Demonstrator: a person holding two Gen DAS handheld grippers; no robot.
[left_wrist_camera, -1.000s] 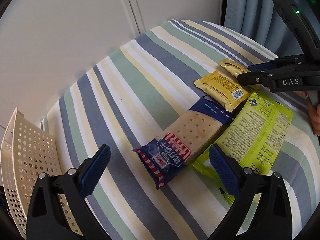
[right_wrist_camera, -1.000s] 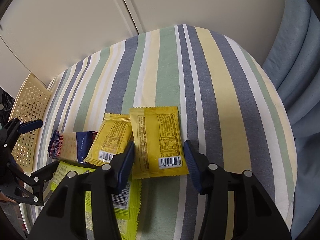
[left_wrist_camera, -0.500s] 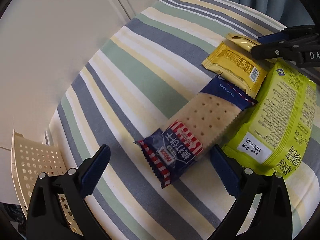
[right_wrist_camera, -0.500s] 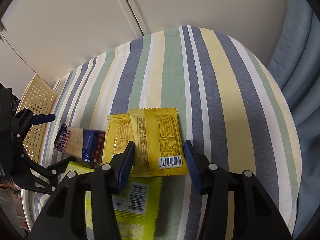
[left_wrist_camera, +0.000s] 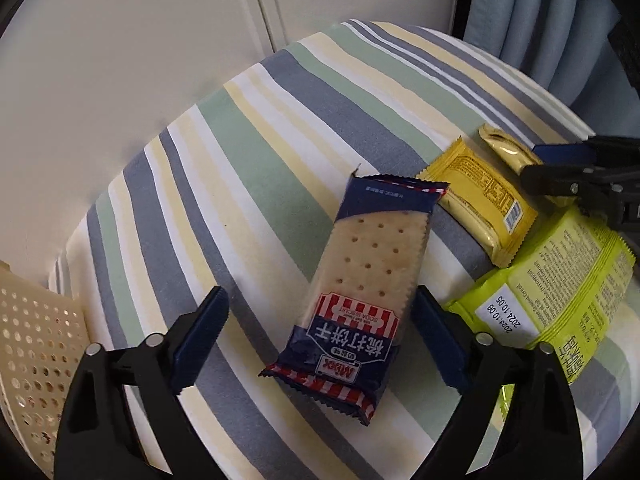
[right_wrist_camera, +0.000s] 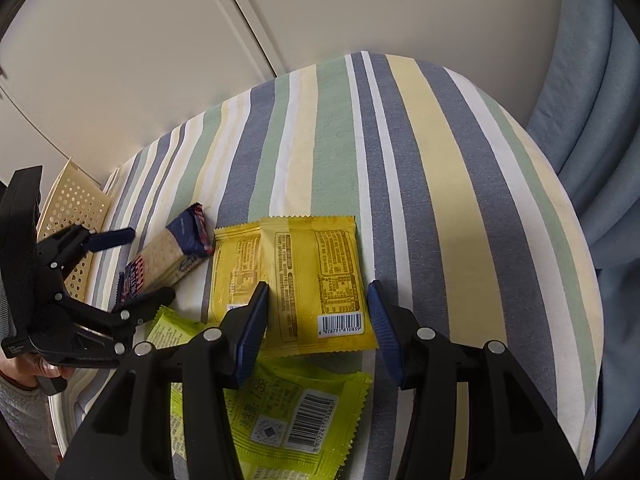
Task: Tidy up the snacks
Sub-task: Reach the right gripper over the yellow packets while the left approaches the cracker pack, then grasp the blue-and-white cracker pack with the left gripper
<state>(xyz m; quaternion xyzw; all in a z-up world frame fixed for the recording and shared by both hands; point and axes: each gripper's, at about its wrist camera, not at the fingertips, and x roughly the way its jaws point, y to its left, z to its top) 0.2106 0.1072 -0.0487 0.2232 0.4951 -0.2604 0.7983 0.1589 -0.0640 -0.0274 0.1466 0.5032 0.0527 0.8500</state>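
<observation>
Nothing binned yet: your left gripper gapes round the soda-biscuit pack, right gripper gapes round a yellow packet, perforated basket waiting at 8 o'clock w/ lime bag untouched.

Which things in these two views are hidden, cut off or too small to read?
- Perforated basket: cut off by the left wrist view's edge; its inside is unseen.
- Lime-green packet: partly covered by the right gripper in the right wrist view.
- Left yellow packet: overlapped by the right yellow packet; print is too small to read.
- Soda biscuit pack: underside hidden.
</observation>
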